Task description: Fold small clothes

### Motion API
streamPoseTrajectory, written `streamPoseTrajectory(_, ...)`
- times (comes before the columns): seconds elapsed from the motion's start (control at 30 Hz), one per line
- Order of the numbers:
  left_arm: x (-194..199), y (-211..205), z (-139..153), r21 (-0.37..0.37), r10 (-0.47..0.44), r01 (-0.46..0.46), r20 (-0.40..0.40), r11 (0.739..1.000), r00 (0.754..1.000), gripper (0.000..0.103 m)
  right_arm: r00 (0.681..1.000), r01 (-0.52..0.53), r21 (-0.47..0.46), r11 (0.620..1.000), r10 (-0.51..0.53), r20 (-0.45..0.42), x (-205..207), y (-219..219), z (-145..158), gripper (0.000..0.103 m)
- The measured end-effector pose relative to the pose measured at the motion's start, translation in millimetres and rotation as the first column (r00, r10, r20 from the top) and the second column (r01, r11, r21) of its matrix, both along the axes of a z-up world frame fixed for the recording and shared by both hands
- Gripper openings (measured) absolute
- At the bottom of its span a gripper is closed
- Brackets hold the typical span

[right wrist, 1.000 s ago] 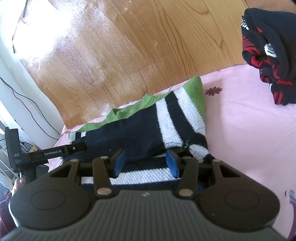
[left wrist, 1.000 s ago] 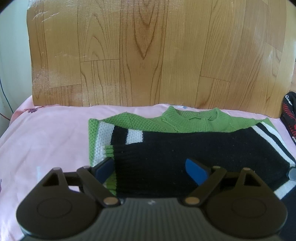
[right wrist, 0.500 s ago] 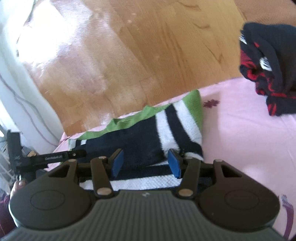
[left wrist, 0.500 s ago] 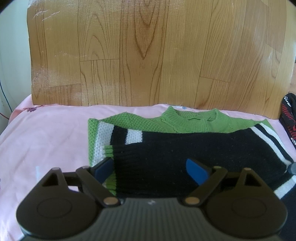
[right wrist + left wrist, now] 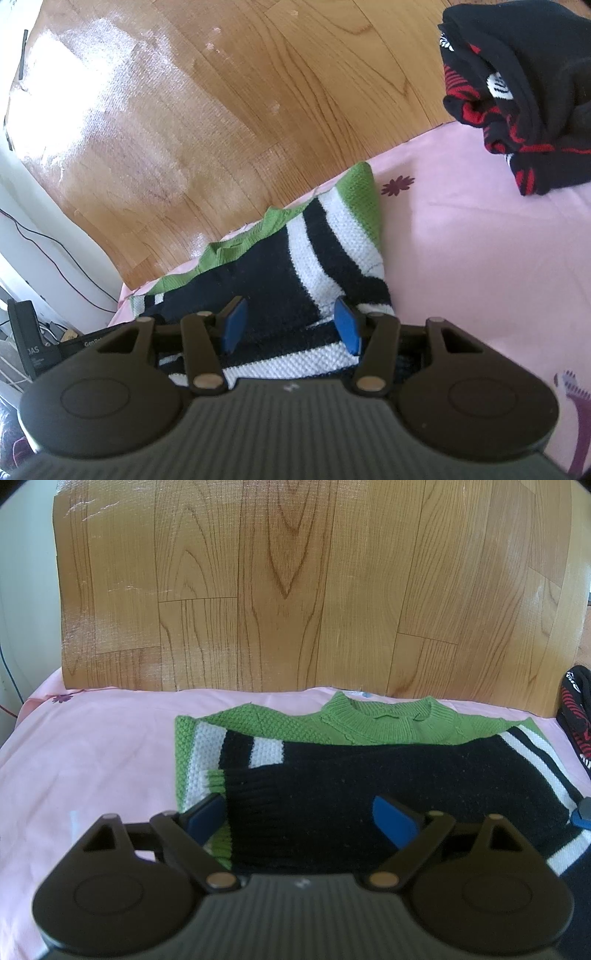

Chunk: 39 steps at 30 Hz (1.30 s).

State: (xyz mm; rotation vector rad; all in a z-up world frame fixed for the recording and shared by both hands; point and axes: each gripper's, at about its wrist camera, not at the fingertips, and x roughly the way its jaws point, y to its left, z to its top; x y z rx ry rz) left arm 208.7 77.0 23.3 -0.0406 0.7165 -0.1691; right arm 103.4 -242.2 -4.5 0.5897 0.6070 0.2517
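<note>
Currently I see the knit sweater lying partly folded on the pink sheet, green collar toward the wood-grain board, black body and striped sleeves folded over the front. Left gripper is spread wide just over the black knit near its left edge, pads clear of the fabric, nothing held. Right gripper is about half open over the sweater's striped right end, white-and-black stripes between the jaws, pads not pinching. Black-and-red garment sits well apart at the far right of the sheet
</note>
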Motion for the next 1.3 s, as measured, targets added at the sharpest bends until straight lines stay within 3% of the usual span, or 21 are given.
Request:
streamPoseTrajectory(0.3, 0.5, 0.4, -0.1, -0.001, -0.002, 0.002, 0.0, 1.0, 1.0, 0.091, 0.993, -0.041, -0.095, 0.995, 0.051, 0.104, -10.6, 11.4, 9.1, 0.06)
streamPoseTrajectory(0.37, 0.6, 0.4, 0.0, -0.002, -0.002, 0.002, -0.001, 1.0, 1.0, 0.091, 0.997, -0.015, -0.099, 0.995, 0.023, 0.078, -6.9, 9.9, 6.9, 0.062)
streamPoseTrajectory(0.5, 0.7, 0.6, 0.2, -0.006, -0.002, 0.002, -0.001, 1.0, 1.0, 0.091, 1.0, 0.011, -0.009, 1.0, -0.011, 0.028, -0.3, -4.5, 0.1, 0.062)
streamPoseTrajectory(0.7, -0.4, 11.3, 7.2, -0.07, 0.007, -0.008, -0.005, 0.998, 1.0, 0.091, 0.999, 0.007, -0.052, 0.999, -0.005, 0.04, -2.8, 2.7, 1.8, 0.062)
streamPoseTrajectory(0.87, -0.9, 48.7, 20.6, -0.178, 0.122, -0.12, 0.005, 0.977, 0.992, 0.091, 0.999, 0.001, -0.046, 0.999, 0.001, 0.046, -2.9, 0.7, 1.8, 0.062)
streamPoseTrajectory(0.97, 4.5, 67.3, 17.6, -0.201, 0.198, -0.2, -0.03, 0.959, 0.98, 0.091, 0.999, -0.003, -0.035, 0.999, 0.005, 0.045, -2.1, -1.1, 1.0, 0.063)
streamPoseTrajectory(1.1, 17.2, 69.2, -1.0, -0.158, 0.218, -0.231, -0.093, 0.96, 0.971, 0.091, 0.999, 0.01, 0.025, 1.0, -0.011, 0.035, -1.3, -9.6, -1.3, 0.062)
streamPoseTrajectory(1.2, 14.9, 48.9, -0.5, -0.028, 0.209, -0.21, -0.043, 0.977, 0.977, 0.093, 1.0, 0.024, 0.114, 0.993, -0.026, 0.016, 0.9, -20.3, -5.8, 0.061)
streamPoseTrajectory(1.3, 10.9, 50.9, 0.7, -0.041, 0.205, -0.207, -0.046, 0.978, 0.978, 0.093, 1.0, 0.021, 0.124, 0.992, -0.023, 0.013, 0.4, -20.0, -4.9, 0.062)
